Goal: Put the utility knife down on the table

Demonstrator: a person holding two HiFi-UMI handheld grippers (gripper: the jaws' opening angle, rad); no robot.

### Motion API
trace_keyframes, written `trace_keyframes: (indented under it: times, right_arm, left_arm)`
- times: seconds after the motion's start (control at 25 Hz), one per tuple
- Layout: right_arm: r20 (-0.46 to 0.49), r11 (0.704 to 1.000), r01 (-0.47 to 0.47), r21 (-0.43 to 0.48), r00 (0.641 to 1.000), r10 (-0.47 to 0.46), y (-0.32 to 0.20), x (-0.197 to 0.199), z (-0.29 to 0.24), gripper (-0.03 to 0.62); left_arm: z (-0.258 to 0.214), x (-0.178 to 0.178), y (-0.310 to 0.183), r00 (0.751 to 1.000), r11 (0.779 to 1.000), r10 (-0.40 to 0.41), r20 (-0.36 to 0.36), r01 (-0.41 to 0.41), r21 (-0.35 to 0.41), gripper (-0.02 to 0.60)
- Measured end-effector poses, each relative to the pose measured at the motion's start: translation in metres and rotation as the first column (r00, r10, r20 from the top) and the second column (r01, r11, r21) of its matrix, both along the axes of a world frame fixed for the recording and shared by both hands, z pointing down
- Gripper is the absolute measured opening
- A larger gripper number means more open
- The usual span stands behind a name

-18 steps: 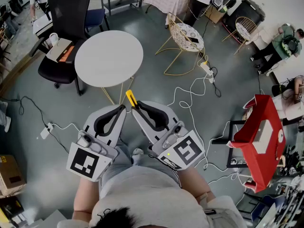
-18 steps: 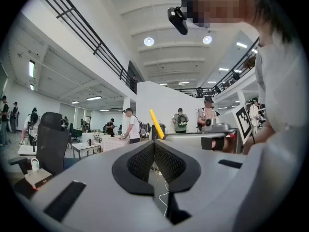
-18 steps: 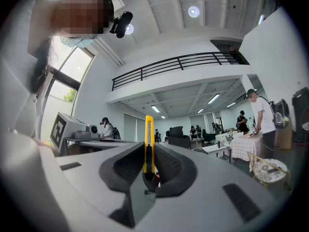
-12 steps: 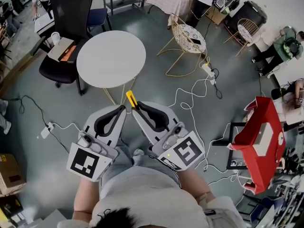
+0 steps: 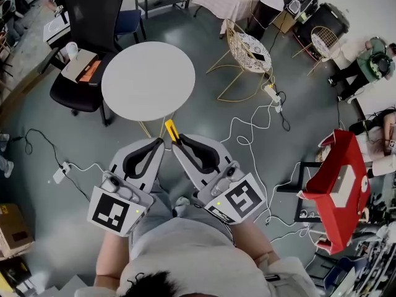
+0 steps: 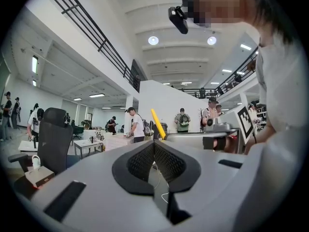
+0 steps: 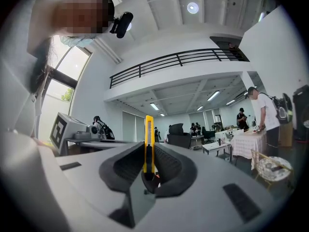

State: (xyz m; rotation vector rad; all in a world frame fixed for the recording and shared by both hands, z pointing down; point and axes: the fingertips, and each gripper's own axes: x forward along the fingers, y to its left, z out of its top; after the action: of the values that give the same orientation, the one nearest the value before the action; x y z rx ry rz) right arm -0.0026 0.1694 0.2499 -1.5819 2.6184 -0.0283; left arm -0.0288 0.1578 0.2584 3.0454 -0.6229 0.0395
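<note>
I've got the right gripper [image 5: 178,145] clamped on the yellow utility knife [image 5: 171,129], which points toward the round white table [image 5: 148,81]. The left gripper [image 5: 158,143] sits just beside it, jaws together, above the grey floor [image 5: 37,190].

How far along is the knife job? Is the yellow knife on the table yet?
Not yet. Done: only the pick-up; the right tool is shut on the yellow utility knife. In hand: it holds the knife in the air, just short of the round white table. The left tool is shut and empty. Left: move over the table, lower the knife, let go.
</note>
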Motion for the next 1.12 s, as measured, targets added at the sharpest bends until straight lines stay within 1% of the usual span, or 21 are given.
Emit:
trace_keyframes:
  times: [0.2, 0.48, 0.84, 0.96, 1.04, 1.12]
  right_arm:
    - [0.01, 1.0, -0.004, -0.008, 1.0, 0.004, -0.03, -0.007, 0.0, 0.069]
    - [0.008, 0.999, -0.029, -0.013, 1.0, 0.03, -0.084, -0.017, 0.002, 0.067]
    - [-0.001, 0.996, -0.091, 0.001, 0.996, 0.091, -0.148, -0.027, -0.004, 0.067]
    - [0.0, 0.994, -0.112, 0.002, 0.994, 0.112, -0.162, -0.028, -0.005, 0.067]
    - [-0.006, 0.993, -0.122, -0.003, 0.993, 0.122, -0.163, -0.029, -0.002, 0.067]
    - [-0.012, 0.992, -0.127, -0.013, 0.992, 0.127, -0.164, -0.029, 0.0, 0.067]
  left_arm:
    - [-0.001, -0.007, -0.032, 1.0, 1.0, 0.004, -0.008, -0.004, 0.002, 0.009]
    - [0.0, -0.018, -0.087, 1.0, 1.0, 0.026, -0.015, -0.026, -0.004, 0.009]
    - [-0.006, -0.026, -0.154, 0.996, 0.996, 0.088, -0.027, -0.087, 0.029, 0.009]
    - [-0.004, -0.027, -0.168, 0.994, 0.994, 0.111, -0.02, -0.111, 0.014, 0.009]
    - [-0.003, -0.028, -0.17, 0.993, 0.993, 0.116, -0.028, -0.116, 0.021, 0.009]
    - [-0.001, -0.028, -0.171, 0.992, 0.993, 0.121, -0.035, -0.121, 0.01, 0.009]
